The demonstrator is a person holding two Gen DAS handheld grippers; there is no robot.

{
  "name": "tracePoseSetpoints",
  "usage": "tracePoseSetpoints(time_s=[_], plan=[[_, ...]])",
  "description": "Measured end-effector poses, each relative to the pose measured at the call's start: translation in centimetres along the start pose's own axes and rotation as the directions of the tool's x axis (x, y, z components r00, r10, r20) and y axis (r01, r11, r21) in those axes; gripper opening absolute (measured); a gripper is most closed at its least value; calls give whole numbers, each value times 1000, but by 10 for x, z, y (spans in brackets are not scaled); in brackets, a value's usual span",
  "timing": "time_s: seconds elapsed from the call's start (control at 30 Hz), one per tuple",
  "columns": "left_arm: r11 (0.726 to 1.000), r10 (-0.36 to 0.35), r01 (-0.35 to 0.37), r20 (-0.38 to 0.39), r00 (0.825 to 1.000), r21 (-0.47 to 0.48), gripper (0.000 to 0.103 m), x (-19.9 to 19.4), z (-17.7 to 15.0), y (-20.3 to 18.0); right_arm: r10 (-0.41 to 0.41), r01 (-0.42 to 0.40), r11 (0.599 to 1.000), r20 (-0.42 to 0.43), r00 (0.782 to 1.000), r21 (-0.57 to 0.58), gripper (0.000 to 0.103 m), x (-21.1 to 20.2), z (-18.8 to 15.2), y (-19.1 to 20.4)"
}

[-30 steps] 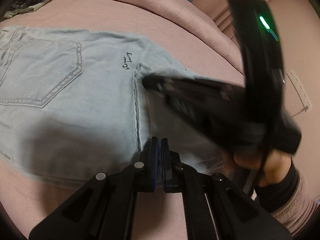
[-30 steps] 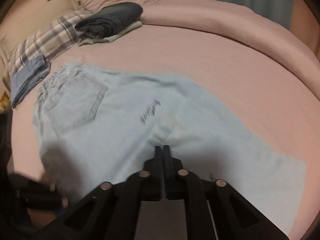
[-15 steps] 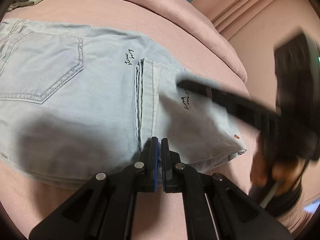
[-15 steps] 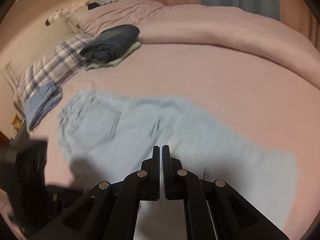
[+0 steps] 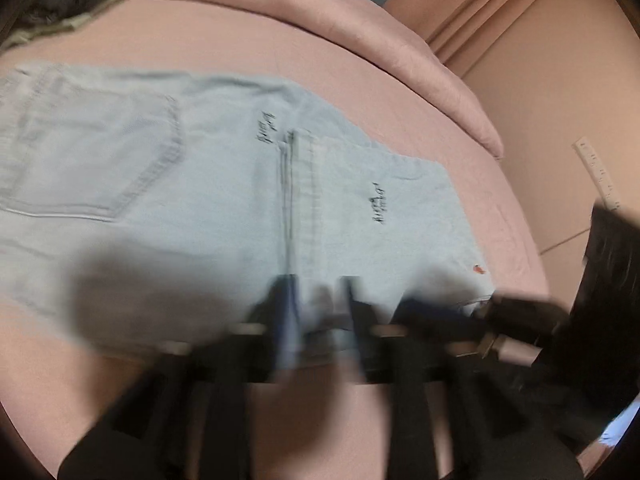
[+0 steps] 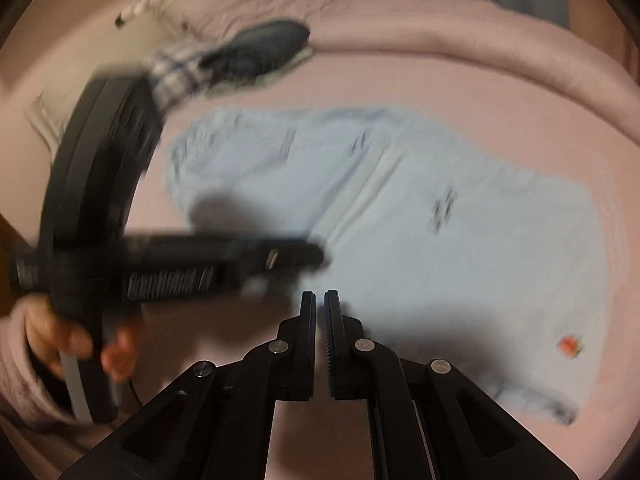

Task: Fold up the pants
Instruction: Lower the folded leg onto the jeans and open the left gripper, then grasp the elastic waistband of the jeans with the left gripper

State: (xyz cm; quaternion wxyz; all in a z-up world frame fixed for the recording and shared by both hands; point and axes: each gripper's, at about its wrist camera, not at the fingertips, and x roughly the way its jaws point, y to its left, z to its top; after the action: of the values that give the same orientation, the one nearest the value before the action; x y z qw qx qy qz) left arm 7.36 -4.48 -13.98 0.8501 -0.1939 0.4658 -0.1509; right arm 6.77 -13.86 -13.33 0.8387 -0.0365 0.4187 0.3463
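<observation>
Light blue jeans (image 5: pixel 200 200) lie flat on the pink bed, one leg folded back so its hem (image 5: pixel 298 140) rests near the seat. The left gripper (image 5: pixel 320 304) hovers over the near edge of the denim. Its jaws are opening and the blurred fingers stand apart, with the cloth's edge under the gap and not pinched. In the right wrist view the jeans (image 6: pixel 460 240) spread ahead, and the left gripper (image 6: pixel 316 258) reaches in from the left, held by a hand (image 6: pixel 72 340). The right gripper (image 6: pixel 319 300) is shut with nothing in it, just off the near edge of the cloth.
A stack of dark folded clothes (image 6: pixel 260 52) sits at the far side beside a plaid pillow (image 6: pixel 176 68). A rolled pink duvet (image 5: pixel 320 28) borders the back. The bed's edge drops off at the right, with a white power strip (image 5: pixel 596 168) on the floor.
The left jaws, shut at the jeans' near edge before, have parted. The right gripper has pulled back off the cloth toward the lower right, shut throughout.
</observation>
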Motion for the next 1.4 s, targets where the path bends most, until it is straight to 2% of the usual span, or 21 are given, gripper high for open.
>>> tracePoseSetpoints(time_s=[0.07, 0.1, 0.2, 0.33, 0.37, 0.43, 0.5, 0.63, 0.8, 0.87, 0.93, 0.97, 1.07, 1.2, 1.27, 1.4], plan=[[1000, 12, -12, 20, 1000, 6, 54, -9, -4, 4, -2, 0, 999, 57, 998, 38, 6, -3, 17, -8], [999, 47, -47, 31, 998, 16, 54, -14, -5, 7, -13, 10, 999, 67, 998, 45, 6, 1, 24, -12], [997, 71, -71, 54, 996, 5, 54, -24, -7, 16, -61, 57, 996, 56, 997, 70, 6, 18, 43, -19], [996, 85, -85, 80, 993, -8, 54, -38, -9, 28, -81, 78, 994, 41, 996, 79, 6, 48, 64, -19], [996, 88, -88, 83, 993, -8, 54, -41, -10, 30, -82, 80, 993, 29, 996, 82, 6, 52, 65, -17], [996, 89, -88, 90, 992, -16, 54, -46, -11, 35, -79, 83, 992, -50, 996, 93, 6, 79, 64, -17], [996, 85, -83, 96, 992, -27, 54, -50, -11, 39, -81, 82, 993, -16, 997, 91, 6, 81, 63, -16], [995, 102, -99, 107, 989, -33, 54, -57, -15, 41, -49, 52, 987, -28, 998, 154, 6, 74, 65, -20], [994, 102, -95, 129, 986, -59, 55, -74, -21, 51, -47, 46, 990, 10, 999, 134, 6, 53, 58, -7], [992, 110, -100, 144, 983, -79, 56, -82, -25, 60, -15, 10, 991, 36, 999, 137, 6, 42, 50, -1], [987, 111, -91, 152, 982, -131, 58, -89, -27, 74, 11, -10, 995, -11, 1000, 102, 6, 51, 37, 8], [983, 115, -90, 153, 982, -158, 58, -92, -28, 80, -15, 19, 997, -51, 999, 71, 6, 63, 30, 15], [962, 143, -102, 152, 978, -252, 58, -100, -33, 105, -57, 58, 998, -27, 998, 24, 9, 71, 25, 27], [914, 129, -58, 151, 980, -401, 58, -104, -37, 139, -20, 22, 998, -36, 999, 58, 12, 67, 35, 29], [899, 107, -24, 167, 980, -437, 60, -105, -35, 147, -34, 34, 999, -16, 999, 24, 12, 62, 40, 36], [883, 104, -3, 189, 976, -469, 63, -102, -23, 155, -16, 16, 1000, 6, 1000, 20, 13, 60, 45, 43]])
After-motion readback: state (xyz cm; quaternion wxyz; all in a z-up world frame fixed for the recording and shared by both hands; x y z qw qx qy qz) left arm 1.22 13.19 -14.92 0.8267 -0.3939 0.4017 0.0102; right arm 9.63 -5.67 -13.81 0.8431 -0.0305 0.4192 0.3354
